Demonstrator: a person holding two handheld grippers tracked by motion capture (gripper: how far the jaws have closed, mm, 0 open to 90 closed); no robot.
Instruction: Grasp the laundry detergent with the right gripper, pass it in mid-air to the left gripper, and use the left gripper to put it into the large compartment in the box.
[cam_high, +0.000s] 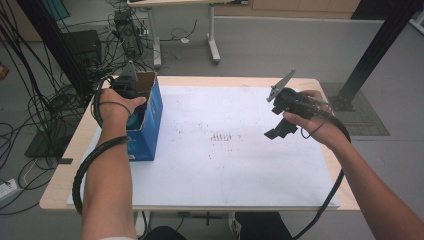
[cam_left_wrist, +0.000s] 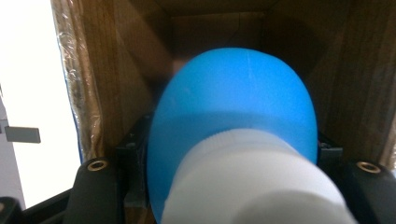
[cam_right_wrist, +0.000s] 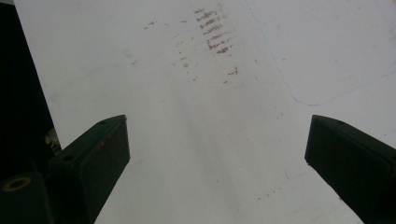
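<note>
My left gripper (cam_high: 131, 85) sits down in the open top of the blue cardboard box (cam_high: 150, 125) that stands at the left edge of the white table sheet (cam_high: 240, 165). In the left gripper view, its jaws are clamped on a rounded blue plastic bottle with a white ribbed screw cap (cam_left_wrist: 233, 126). The blue body bulges between the two black jaws, with the cap nearest the camera. Brown cardboard walls close in around the bottle on three sides, so it is inside the box; I cannot tell whether it touches the bottom.

My right gripper (cam_high: 282, 120) hangs above the right part of the sheet, well apart from the box, tilted down toward the surface. In the right gripper view, its jaws stand wide with nothing between them. Below them lies bare white sheet with a patch of reddish-brown scuff marks (cam_right_wrist: 212, 32).
</note>
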